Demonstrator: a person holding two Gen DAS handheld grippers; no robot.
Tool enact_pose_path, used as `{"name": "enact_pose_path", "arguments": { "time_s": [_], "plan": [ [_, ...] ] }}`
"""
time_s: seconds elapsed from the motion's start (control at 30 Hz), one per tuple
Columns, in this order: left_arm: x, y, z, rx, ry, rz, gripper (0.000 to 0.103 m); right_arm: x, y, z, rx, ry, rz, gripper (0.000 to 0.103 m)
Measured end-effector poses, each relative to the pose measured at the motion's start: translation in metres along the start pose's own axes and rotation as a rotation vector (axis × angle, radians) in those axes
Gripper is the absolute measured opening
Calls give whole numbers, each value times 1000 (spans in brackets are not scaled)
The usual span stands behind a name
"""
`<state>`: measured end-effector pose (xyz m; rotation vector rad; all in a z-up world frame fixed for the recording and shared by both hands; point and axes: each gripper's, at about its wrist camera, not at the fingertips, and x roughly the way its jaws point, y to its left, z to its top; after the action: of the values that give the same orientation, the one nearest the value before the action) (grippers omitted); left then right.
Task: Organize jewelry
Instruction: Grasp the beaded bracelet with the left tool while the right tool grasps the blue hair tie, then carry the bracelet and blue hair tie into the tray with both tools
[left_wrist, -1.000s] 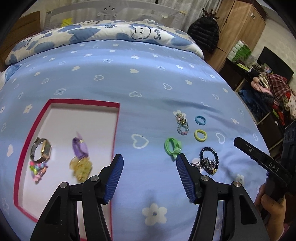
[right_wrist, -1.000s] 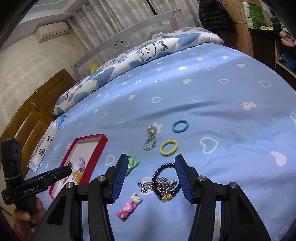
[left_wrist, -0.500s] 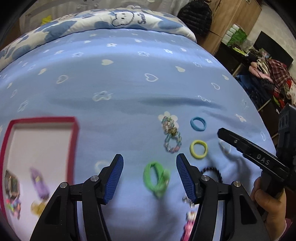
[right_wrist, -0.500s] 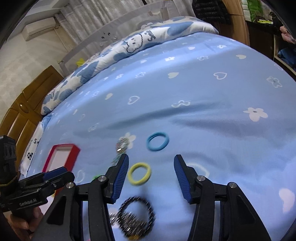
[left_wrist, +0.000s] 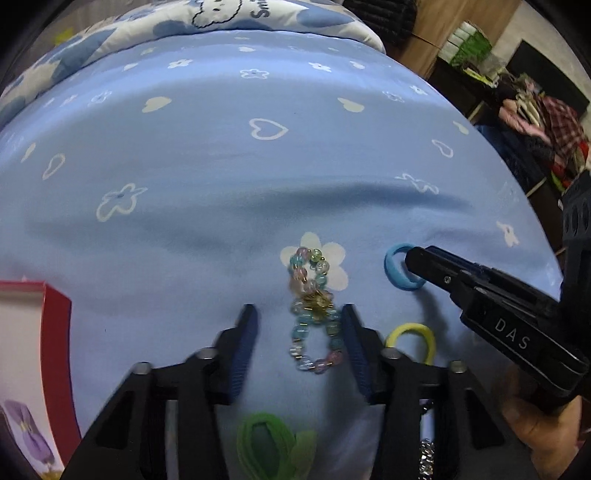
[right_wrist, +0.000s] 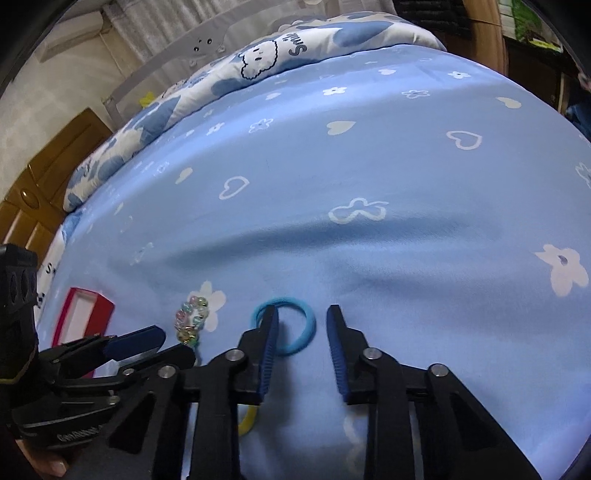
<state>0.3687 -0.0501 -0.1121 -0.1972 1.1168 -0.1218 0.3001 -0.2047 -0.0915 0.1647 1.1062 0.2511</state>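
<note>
Now my left gripper (left_wrist: 297, 338) is closing around the beaded bracelet (left_wrist: 314, 310) lying on the blue bedsheet (left_wrist: 221, 177), the pads not yet pressing it. My right gripper (right_wrist: 301, 341) is closing too, one finger seemingly set inside the blue hair tie (right_wrist: 286, 325), the rim between the pads. If either pad snags the sheet, I could drag cloth and shift the yellow hair tie (left_wrist: 410, 339).
</note>
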Motion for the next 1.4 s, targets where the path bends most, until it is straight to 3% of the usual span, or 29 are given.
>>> {"name": "enact_pose_path", "arguments": {
  "time_s": [0.03, 0.07, 0.13, 0.37, 0.4, 1.1, 1.4],
  "plan": [
    [3, -1, 0, 13, -1, 11, 19, 1, 0, 0, -4, 2, -4, 16],
    [5, 0, 0, 18, -3, 13, 18, 2, 0, 0, -7, 2, -10, 8],
    [3, 3, -2, 17, -9, 0, 16, 2, -1, -1, -7, 3, -14, 3],
    [-25, 9, -13, 0, -51, -30, 15, -18, 7, -6, 2, -30, 30, 3],
    [-31, 11, -15, -2, -59, -35, 6, -22, 9, -7, 0, -35, 37, 3],
    [-185, 51, -101, -46, -234, -97, 6, -99, 78, -45, -52, -115, 164, 3],
    [-238, 81, -145, -97, -280, -82, 6, -102, 124, -64, -105, -91, 239, 3]
  ]
}}
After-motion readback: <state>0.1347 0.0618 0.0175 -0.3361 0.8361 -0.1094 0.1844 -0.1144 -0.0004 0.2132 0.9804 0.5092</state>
